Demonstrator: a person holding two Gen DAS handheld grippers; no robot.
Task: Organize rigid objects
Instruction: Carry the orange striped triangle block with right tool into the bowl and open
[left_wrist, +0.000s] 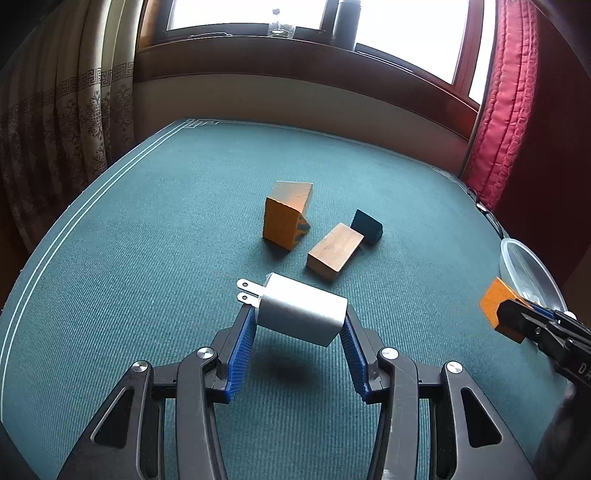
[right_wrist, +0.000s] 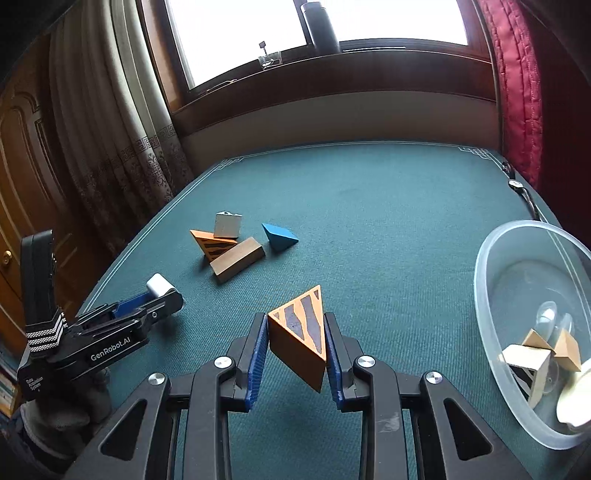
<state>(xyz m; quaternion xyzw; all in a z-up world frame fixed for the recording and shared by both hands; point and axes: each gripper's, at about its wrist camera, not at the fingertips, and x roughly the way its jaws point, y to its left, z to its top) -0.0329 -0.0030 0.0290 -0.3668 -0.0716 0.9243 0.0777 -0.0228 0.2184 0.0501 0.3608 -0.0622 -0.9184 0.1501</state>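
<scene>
My left gripper (left_wrist: 299, 317) is shut on a white plug adapter (left_wrist: 301, 314) and holds it above the green table (left_wrist: 147, 258); its shadow lies below. It also shows in the right wrist view (right_wrist: 162, 291). My right gripper (right_wrist: 295, 332) is shut on an orange striped wedge (right_wrist: 299, 336), lifted off the table; it appears in the left wrist view (left_wrist: 498, 308). On the table lie an orange wedge (left_wrist: 286, 218), a plain wooden block (left_wrist: 334, 251) and a blue wedge (right_wrist: 279, 236). A grey block (right_wrist: 228, 225) stands behind them.
A clear plastic bowl (right_wrist: 491, 317) stands at the table's right edge and holds wooden blocks (right_wrist: 528, 358) and other small items. A wristwatch (right_wrist: 517, 184) lies at the far right edge. Curtains hang at the left, a red one at the right.
</scene>
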